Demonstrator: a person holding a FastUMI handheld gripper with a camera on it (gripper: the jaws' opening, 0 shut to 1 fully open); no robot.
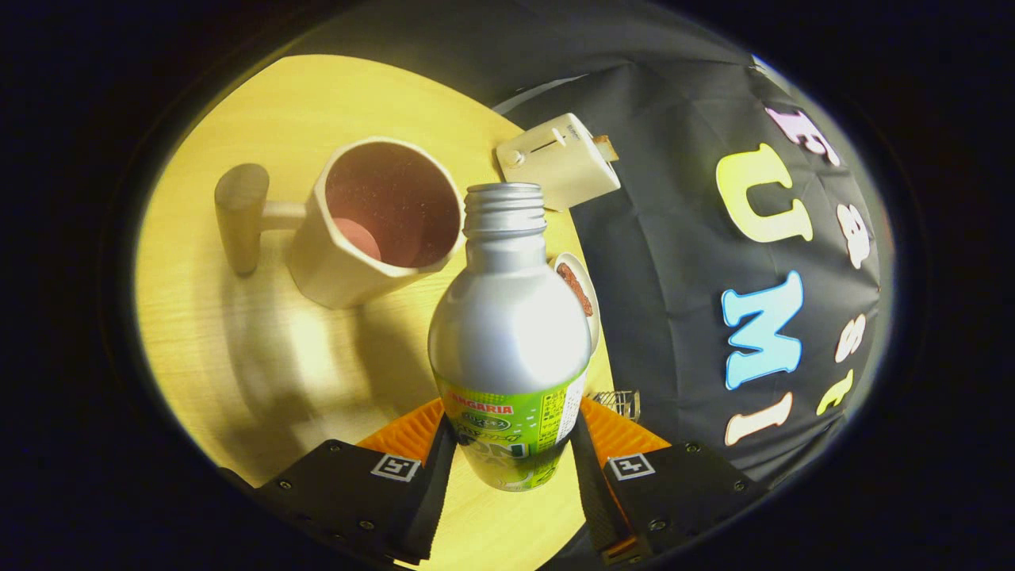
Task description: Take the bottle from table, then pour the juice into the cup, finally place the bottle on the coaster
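Beside the bottle (509,333), just off its open neck, stands a cream faceted cup (373,226) with a reddish inside and a wooden peg handle (240,216) pointing away from the bottle. Beyond the bottle's mouth sits a small cream toaster (559,159), near the table's edge. A little round dish (581,293) with something brown on it peeks out from behind the bottle's shoulder, and a small wire piece (620,400) shows low by the bottle's side. The table (238,357) is pale wood, with the booth's black cloth wall (674,238) behind it. The gripper (511,448) is clamped on the bottle's green label, one finger pressing each side; the silver bottle is uncapped and leans with its neck toward the cup's rim.
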